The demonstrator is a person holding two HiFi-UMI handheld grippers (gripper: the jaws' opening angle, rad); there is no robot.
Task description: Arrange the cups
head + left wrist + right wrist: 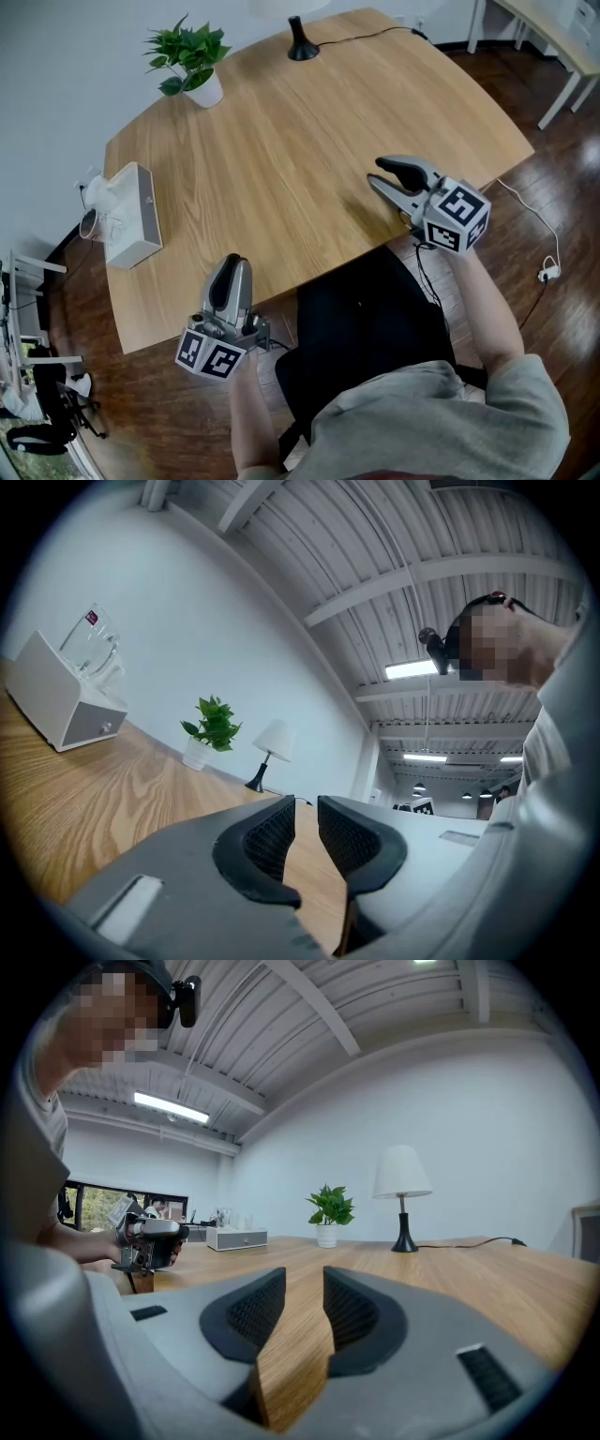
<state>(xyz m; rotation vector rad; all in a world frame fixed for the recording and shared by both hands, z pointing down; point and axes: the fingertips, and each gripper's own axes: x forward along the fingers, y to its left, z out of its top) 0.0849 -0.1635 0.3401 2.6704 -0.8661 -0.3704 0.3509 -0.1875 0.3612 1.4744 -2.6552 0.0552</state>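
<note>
Clear glass cups (103, 202) stand on top of a white box (133, 223) at the left edge of the wooden table (309, 131); the left gripper view shows them too, cups (91, 647) on the box (61, 700). My left gripper (232, 262) hovers at the table's near edge, right of the box, its jaws a narrow gap apart and empty (305, 810). Over the near right edge my right gripper (377, 172) points across the table, jaws apart with only bare wood between them (305, 1281). Neither gripper touches a cup.
A potted plant (192, 61) and a black lamp base (302, 42) stand at the far side of the table. A black chair seat (366, 319) sits below the near edge. A white cable (542, 230) trails on the floor at right.
</note>
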